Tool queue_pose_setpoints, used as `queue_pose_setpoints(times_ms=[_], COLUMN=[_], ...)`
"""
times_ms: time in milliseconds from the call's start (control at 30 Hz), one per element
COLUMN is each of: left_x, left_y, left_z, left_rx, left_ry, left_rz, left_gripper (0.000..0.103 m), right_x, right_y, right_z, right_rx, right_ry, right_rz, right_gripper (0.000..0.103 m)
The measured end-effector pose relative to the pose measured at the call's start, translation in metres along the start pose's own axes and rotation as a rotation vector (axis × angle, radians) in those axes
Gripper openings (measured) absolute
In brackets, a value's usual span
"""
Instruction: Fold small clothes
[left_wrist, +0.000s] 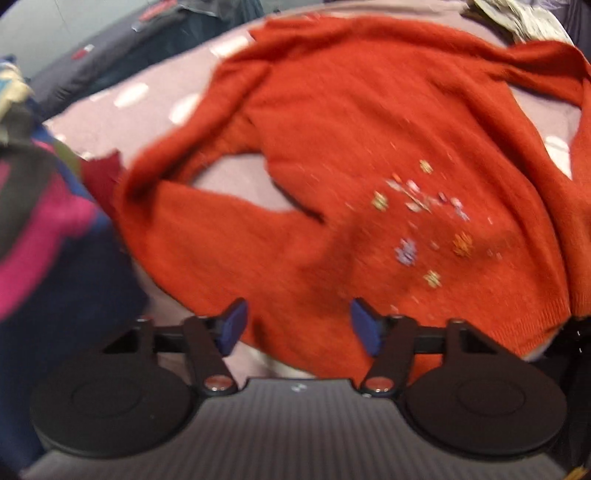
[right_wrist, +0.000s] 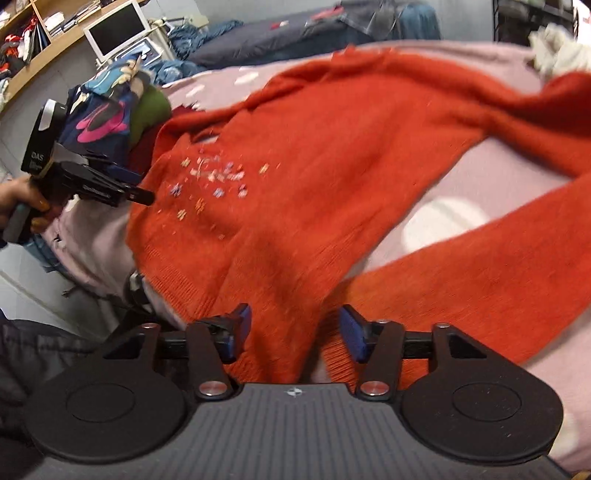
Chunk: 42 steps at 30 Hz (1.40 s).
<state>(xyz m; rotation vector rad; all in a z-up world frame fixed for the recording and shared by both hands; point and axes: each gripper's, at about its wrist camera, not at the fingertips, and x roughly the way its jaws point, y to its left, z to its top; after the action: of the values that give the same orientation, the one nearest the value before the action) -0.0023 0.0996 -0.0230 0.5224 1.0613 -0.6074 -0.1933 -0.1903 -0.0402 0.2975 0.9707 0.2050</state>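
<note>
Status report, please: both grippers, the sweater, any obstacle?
Left gripper open, right gripper open, both over sweater hem. Orange sweater spread on pink bedspread, unfolded. Clothes pile touches its left edge.

The left wrist view is taken from just behind the left claw (left_wrist: 297, 325), tilted steeply down and close over the hem of the orange sweater (left_wrist: 369, 147) spread on the pink bed cover (left_wrist: 147, 114). The right wrist view is taken from behind the right claw (right_wrist: 295, 332), angled down less steeply, so that shelves (right_wrist: 44, 40) and a monitor (right_wrist: 116, 31) are taken in. The sweater, its embroidered patch (right_wrist: 214, 181) and the clothes pile (right_wrist: 110, 114) are shared by both views.
</note>
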Motion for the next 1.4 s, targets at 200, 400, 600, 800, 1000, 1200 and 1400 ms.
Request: queue_pose_setpoints(times_ms=[200,400,600,800,1000,1200,1400], left_x=[-0.014,-0.042,-0.011,-0.033,-0.074,-0.068,-0.05], left_y=[-0.021,0.005,0.009,0.025,0.021,-0.044,-0.1], left_z=[-0.001,-0.006,-0.031,-0.016,0.021,0.046,0.065], left_rx=[0.102,0.027,-0.004,-0.083,-0.147,0.044,0.104], left_ry=[-0.045,-0.018,0.142,0.063,-0.126,-0.194,-0.235], left_rz=[0.026,0.074,0.118,0.177,0.114,0.047,-0.051], left_gripper=[0.008,0.008,0.002,0.067,0.1,0.1,0.101], right_x=[-0.007,-0.065,-0.065,-0.059,-0.098,-0.091,-0.065], right_y=[-0.004,-0.032,-0.044,-0.031,-0.063,-0.086,-0.088], right_z=[-0.002,0.0,-0.017,-0.021,-0.012,-0.023,-0.04], right_rx=[-0.005,-0.027,0.003,-0.058,0.097,0.266,0.411], right_ry=[-0.006,-0.034,0.044,0.079,-0.088,-0.121,-0.151], right_rz=[-0.044,-0.234,-0.261,-0.192,-0.335,-0.284,-0.168], right_gripper=[0.006,0.005,0.003,0.04,0.06,0.06,0.06])
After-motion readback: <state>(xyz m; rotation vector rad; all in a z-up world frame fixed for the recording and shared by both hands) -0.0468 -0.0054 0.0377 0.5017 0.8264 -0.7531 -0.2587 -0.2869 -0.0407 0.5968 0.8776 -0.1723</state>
